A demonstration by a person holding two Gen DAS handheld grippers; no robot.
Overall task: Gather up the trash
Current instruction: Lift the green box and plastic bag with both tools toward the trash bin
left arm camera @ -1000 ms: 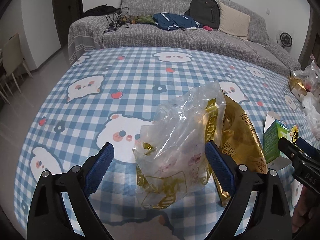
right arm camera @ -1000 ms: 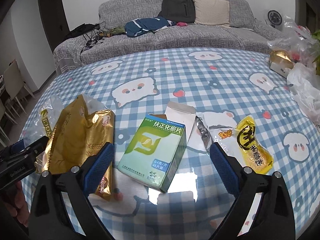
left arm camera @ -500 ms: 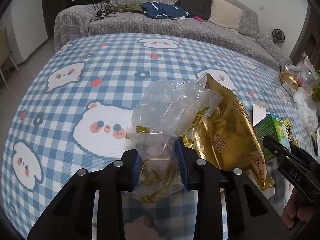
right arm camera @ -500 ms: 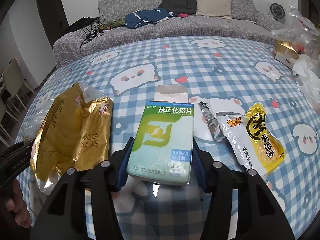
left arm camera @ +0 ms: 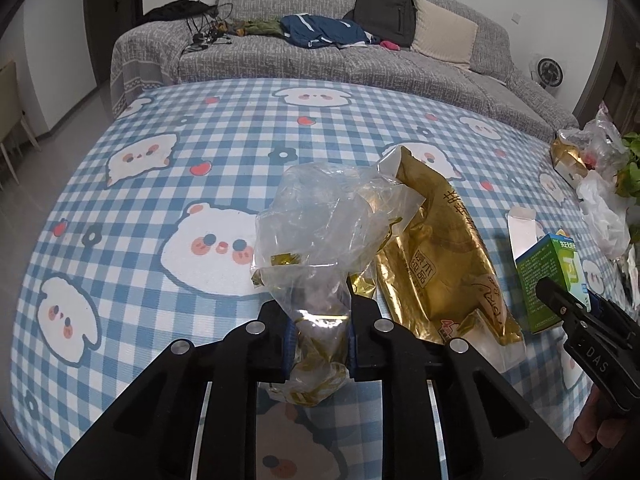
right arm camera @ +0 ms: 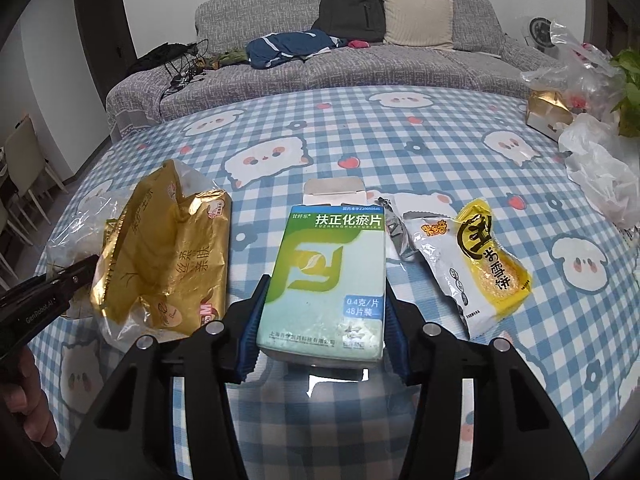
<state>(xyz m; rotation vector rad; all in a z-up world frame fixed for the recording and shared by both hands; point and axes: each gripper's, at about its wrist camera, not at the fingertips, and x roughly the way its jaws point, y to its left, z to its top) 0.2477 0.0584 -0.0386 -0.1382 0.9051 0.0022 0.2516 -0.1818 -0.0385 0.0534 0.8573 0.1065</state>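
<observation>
Left fingers (left arm camera: 318,332) pinched tight on crumpled clear plastic bag with gold scraps inside (left arm camera: 320,232), low on counter with blue-white checked bear-print cloth (left arm camera: 168,168). Right fingers (right arm camera: 322,340) clamped on both sides of green-white cardboard medicine box (right arm camera: 326,276), open flap at far end. Shiny gold foil wrapper (right arm camera: 168,256) lies between bag and box. White-yellow snack packet (right arm camera: 476,268) just right of box, on counter. Grey sofa (right arm camera: 360,68) behind, black backpack (right arm camera: 352,8) on it.

We see a crinkled clear plastic bag (left arm camera: 320,216), a glossy gold foil wrapper (left arm camera: 440,264), a smooth cardboard medicine box (right arm camera: 324,280) and the desk's matt checked cloth (left arm camera: 160,184).
</observation>
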